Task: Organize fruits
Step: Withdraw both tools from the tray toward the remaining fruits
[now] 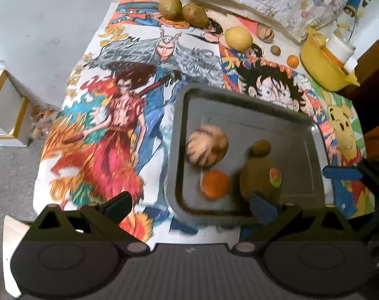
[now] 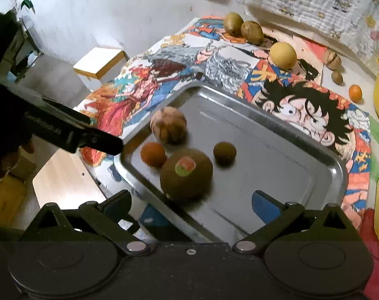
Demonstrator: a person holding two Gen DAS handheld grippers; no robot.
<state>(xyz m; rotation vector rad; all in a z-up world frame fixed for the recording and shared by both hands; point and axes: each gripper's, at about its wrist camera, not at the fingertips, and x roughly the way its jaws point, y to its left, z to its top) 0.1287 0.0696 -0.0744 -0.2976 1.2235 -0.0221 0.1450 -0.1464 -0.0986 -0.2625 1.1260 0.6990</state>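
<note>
A grey metal tray [image 1: 311,135] [image 2: 301,155] lies on a cartoon-print cloth. In it are a striped pale fruit [image 1: 206,145] [image 2: 168,124], an orange [image 1: 215,184] [image 2: 153,154], a brown stickered fruit [image 1: 260,178] [image 2: 186,177] and a small brown fruit [image 1: 261,147] [image 2: 224,153]. My left gripper [image 1: 189,208] is open and empty over the tray's near edge. My right gripper [image 2: 189,206] is open and empty, just behind the stickered fruit; its blue fingertip [image 1: 341,175] shows in the left wrist view.
Beyond the tray lie two brown fruits [image 1: 182,10] [image 2: 243,28], a yellow fruit [image 1: 238,38] [image 2: 283,54], a striped fruit [image 1: 265,33] [image 2: 332,59], a small brown fruit [image 1: 275,50] [image 2: 337,77] and an orange [image 1: 293,61] [image 2: 355,93]. A yellow bowl [image 1: 324,67] stands far right. A small stool [image 2: 99,63] stands beside the table.
</note>
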